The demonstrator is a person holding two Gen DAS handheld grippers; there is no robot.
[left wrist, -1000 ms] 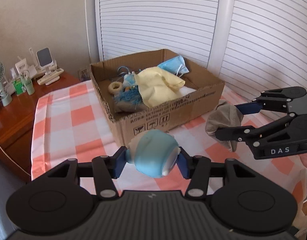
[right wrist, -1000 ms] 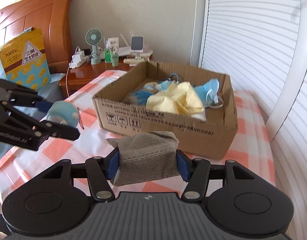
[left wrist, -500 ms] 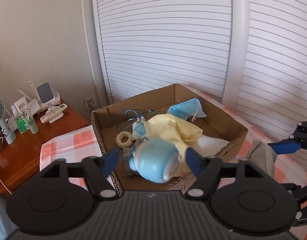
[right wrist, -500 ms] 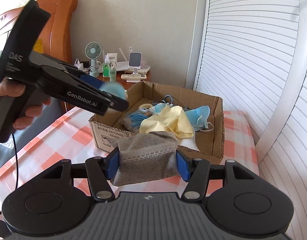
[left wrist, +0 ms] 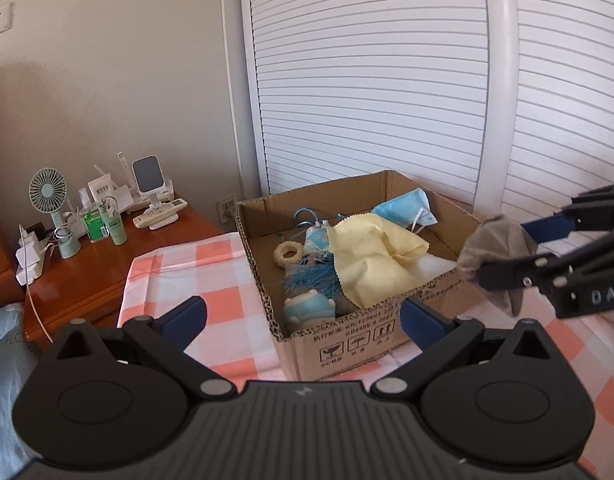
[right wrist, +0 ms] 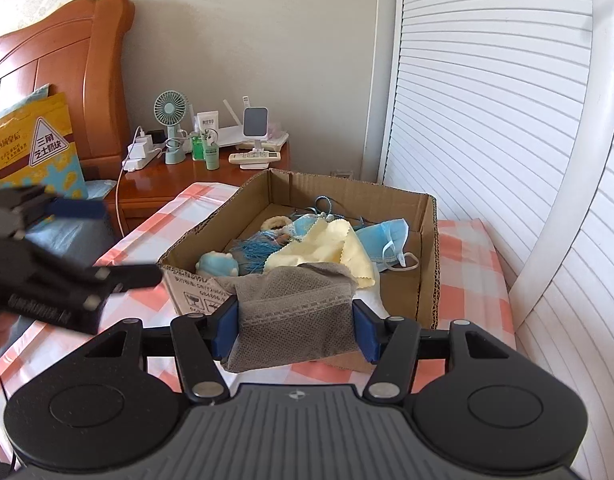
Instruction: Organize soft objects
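Left gripper (left wrist: pixel 303 316) opening wide, jaws w/ nothing between them, hovering just short of my brown cardboard box (left wrist: pixel 359 340). Right gripper (right wrist: pixel 294 322) clamped on a grey mesh fabric pouch (right wrist: pixel 295 320), pads pressing both sides, held at the box's near edge. Box sits on the orange-and-white checked tablecloth (left wrist: pixel 187 280). Inside, near corner: pale blue round plush toy (left wrist: pixel 309 308). Behind it, blue tassel (left wrist: pixel 307 282), yellow cloth (left wrist: pixel 371 264), cream ring (left wrist: pixel 287 254). Far side: blue face mask (left wrist: pixel 405 212).
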